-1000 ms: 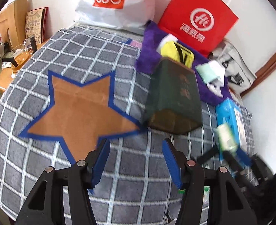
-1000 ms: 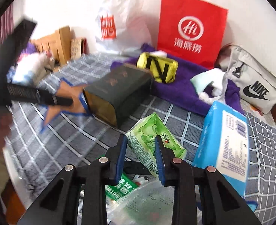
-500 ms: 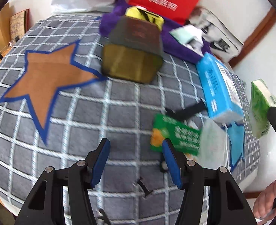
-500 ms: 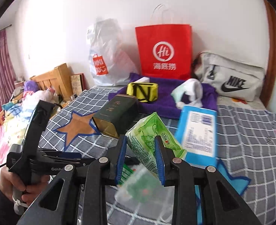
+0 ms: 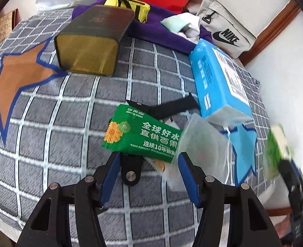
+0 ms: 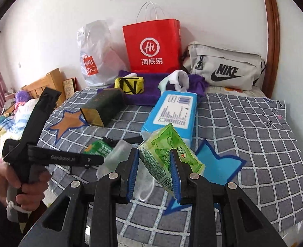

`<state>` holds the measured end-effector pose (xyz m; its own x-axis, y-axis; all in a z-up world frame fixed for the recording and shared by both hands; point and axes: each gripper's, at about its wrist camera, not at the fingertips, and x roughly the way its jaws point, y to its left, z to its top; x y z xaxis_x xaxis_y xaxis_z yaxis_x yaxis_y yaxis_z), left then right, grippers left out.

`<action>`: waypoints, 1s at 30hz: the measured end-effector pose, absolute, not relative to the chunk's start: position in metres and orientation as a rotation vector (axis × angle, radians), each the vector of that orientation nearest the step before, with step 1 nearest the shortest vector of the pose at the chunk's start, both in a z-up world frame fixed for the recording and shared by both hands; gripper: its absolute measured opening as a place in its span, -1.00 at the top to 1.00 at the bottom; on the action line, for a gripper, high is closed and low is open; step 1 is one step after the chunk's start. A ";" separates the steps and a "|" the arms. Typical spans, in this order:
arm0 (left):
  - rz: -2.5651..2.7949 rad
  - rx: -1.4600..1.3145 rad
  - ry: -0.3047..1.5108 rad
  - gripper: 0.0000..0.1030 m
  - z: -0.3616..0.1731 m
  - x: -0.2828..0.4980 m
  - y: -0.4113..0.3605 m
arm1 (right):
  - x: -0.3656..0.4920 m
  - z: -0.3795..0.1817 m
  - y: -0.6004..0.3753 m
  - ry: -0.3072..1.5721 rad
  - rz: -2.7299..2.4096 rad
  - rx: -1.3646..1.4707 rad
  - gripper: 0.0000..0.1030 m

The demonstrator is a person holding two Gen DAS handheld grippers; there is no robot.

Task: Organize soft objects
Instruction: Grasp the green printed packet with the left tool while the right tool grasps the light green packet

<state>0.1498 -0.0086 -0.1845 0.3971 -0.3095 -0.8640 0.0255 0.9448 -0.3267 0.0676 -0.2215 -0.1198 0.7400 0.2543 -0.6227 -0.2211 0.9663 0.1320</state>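
A light green, crinkly plastic tissue pack (image 6: 169,156) is clamped between the blue-padded fingers of the right gripper (image 6: 154,170) and is held lifted above the grey checked bed cover (image 6: 254,131), over the near point of a blue star patch (image 6: 217,164). In the left wrist view the same pack (image 5: 277,144) is seen blurred at the right edge.

The left gripper (image 5: 149,177) is spread wide, with nothing between its fingers, and is poised low over the cover. Just ahead of its fingertips a flat dark green sachet with white print and an orange flower (image 5: 143,138) is lying on the cover, with a black strap with a round metal stud (image 5: 130,170) partly beneath it. A translucent plastic bag (image 5: 200,146) is lying against the sachet's right end, touching the near end of a light blue rectangular tissue pack with a white label (image 5: 217,80).

Further back, a dark green tin with a gold end face (image 5: 89,43) is lying on its side beside a brown star patch with a blue border (image 5: 17,76). Behind it a yellow pouch with black straps (image 6: 129,84) and a white and mint cloth (image 6: 178,80) are resting on a purple towel (image 6: 151,90). Against the wall stand a red paper bag (image 6: 153,45), a white plastic bag (image 6: 97,53) and a grey Nike pouch (image 6: 225,68).
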 end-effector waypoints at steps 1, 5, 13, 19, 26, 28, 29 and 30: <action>-0.206 -0.280 1.142 -0.09 -0.184 0.154 -0.010 | 0.066 -0.123 -0.225 0.697 0.262 0.052 0.42; -0.175 -0.285 1.136 -0.10 -0.185 0.169 -0.013 | 0.066 -0.135 -0.231 0.732 0.281 0.066 0.42; -0.058 -0.234 1.144 -0.36 -0.187 0.202 -0.034 | 0.073 -0.159 -0.219 0.799 0.343 0.040 0.41; 0.054 -0.102 1.107 -0.47 -0.192 0.211 -0.060 | 0.075 -0.168 -0.215 0.820 0.367 0.049 0.40; 0.003 -0.125 1.090 0.40 -0.182 0.200 -0.035 | 0.073 -0.167 -0.219 0.817 0.374 0.063 0.40; -0.018 -0.166 1.097 0.60 -0.179 0.196 -0.019 | 0.074 -0.167 -0.218 0.819 0.371 0.063 0.40; -0.025 -0.175 1.099 0.66 -0.178 0.196 -0.016 | 0.074 -0.167 -0.217 0.820 0.368 0.060 0.40; -0.029 -0.183 1.097 0.68 -0.176 0.193 -0.010 | 0.075 -0.168 -0.216 0.821 0.366 0.055 0.40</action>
